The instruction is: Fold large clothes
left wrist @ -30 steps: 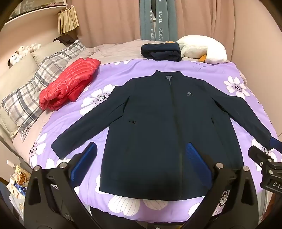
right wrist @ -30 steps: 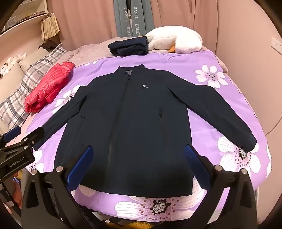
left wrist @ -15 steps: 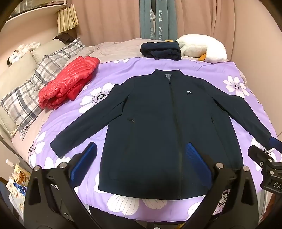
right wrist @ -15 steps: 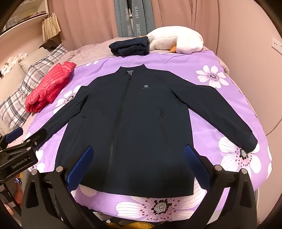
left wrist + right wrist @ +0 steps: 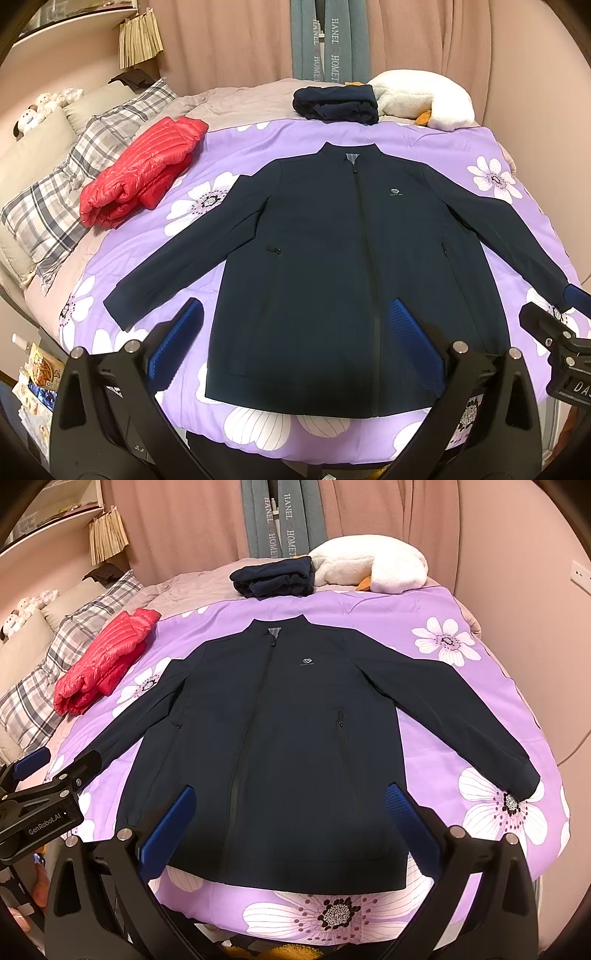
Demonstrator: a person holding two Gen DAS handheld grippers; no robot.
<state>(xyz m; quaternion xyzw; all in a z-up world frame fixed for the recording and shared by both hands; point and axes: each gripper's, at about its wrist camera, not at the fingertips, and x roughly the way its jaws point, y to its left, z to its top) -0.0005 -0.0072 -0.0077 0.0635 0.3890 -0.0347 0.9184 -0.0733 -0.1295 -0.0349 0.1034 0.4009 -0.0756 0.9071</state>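
Note:
A dark navy zip jacket (image 5: pixel 354 266) (image 5: pixel 280 746) lies flat and face up on a purple flowered bedspread (image 5: pixel 258 147), both sleeves spread out to the sides, collar toward the far end. My left gripper (image 5: pixel 295 314) hovers open above the jacket's hem at the near edge of the bed, nothing between its blue pads. My right gripper (image 5: pixel 290 794) also stands open over the hem, empty. Each gripper shows at the edge of the other's view: the right gripper (image 5: pixel 554 332) at the right of the left wrist view, the left gripper (image 5: pixel 40 779) at the left of the right wrist view.
A folded red puffer jacket (image 5: pixel 140 173) lies left of the navy one beside plaid pillows (image 5: pixel 70 195). A folded dark garment (image 5: pixel 336 103) and a white plush toy (image 5: pixel 421 99) sit at the far end. Pink curtains and a wall close off the back and right.
Both views have shifted very slightly; the jacket and the open grippers stay as they were.

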